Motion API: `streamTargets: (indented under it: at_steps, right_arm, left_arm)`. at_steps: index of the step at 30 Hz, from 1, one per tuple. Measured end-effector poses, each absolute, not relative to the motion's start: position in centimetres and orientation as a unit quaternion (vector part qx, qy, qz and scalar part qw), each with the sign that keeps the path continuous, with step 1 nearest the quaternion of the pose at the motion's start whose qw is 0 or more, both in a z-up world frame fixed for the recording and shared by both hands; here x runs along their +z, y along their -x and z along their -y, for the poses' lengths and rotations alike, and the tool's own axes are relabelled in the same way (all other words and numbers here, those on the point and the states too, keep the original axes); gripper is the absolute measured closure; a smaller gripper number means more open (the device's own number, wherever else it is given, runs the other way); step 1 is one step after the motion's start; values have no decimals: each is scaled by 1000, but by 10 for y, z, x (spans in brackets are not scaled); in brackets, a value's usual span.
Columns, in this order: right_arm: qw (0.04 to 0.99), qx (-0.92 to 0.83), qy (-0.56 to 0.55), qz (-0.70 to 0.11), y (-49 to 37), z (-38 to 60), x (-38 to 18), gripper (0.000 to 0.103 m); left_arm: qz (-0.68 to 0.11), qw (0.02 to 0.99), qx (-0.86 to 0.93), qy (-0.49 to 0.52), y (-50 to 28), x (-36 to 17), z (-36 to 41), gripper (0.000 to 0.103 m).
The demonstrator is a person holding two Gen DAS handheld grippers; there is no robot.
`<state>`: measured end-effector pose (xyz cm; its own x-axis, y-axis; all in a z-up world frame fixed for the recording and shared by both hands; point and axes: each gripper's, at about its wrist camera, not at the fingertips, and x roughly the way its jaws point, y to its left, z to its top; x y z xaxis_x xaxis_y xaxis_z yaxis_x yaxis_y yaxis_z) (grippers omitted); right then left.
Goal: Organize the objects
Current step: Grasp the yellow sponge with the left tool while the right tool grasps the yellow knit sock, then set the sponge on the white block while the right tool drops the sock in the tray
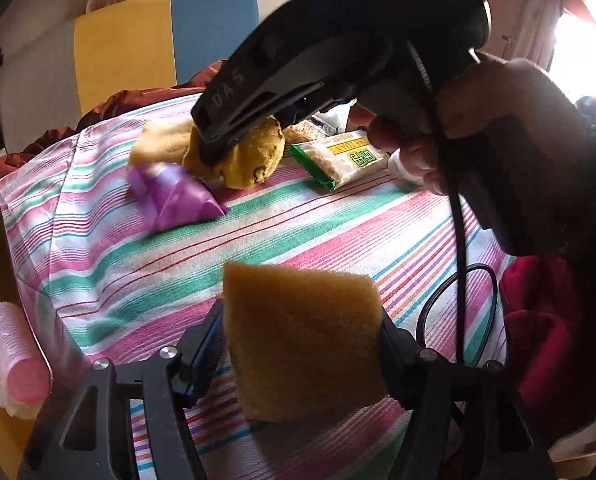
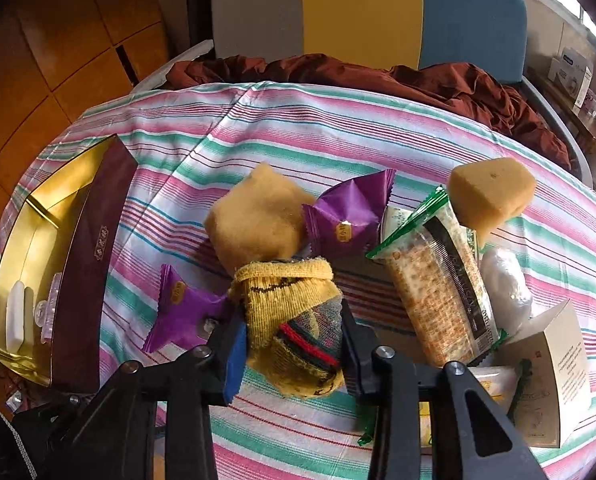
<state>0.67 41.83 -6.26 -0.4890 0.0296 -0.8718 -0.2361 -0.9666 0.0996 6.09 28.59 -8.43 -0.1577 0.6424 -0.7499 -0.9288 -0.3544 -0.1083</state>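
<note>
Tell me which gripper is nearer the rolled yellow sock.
Right. The right gripper is clamped on the rolled yellow sock; the left gripper holds a sponge off to the side, across the striped cloth.

Your left gripper [image 1: 301, 344] points steeply down, its jaws pressed on a sponge [image 1: 301, 344]. Your right gripper [image 2: 294, 344] tilts down too, jaws clamped on a knitted sock [image 2: 294, 320], your hand [image 1: 409, 148] wrapped round its handle

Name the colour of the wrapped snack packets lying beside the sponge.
Purple, each with a small gold label; the snack packets show best in the right wrist view.
</note>
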Motion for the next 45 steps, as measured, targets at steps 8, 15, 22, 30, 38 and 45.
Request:
streamTargets:
  at_steps: [8, 15, 22, 30, 38, 45]
  right_arm:
    - [107, 870, 463, -127, -21, -432, -46, 64]
    - [107, 876, 452, -132, -22, -433, -39, 64]
    - [99, 888, 430, -134, -26, -427, -29, 64]
    - [98, 891, 429, -109, -27, -411, -28, 64]
    - [106, 886, 440, -94, -26, -402, -36, 64]
    - [130, 882, 445, -87, -30, -397, -41, 64]
  left_arm:
    - [-195, 528, 738, 371, -61, -82, -286, 39]
    - [-195, 530, 734, 378, -64, -70, -279, 46]
    - [-172, 532, 752, 350, -68, -31, -260, 45]
    - [-123, 500, 787, 339, -54, 9, -223, 44]
    - [-76, 431, 831, 344, -23, 24, -176, 44]
    - [-39, 360, 866, 345, 6, 26, -127, 44]
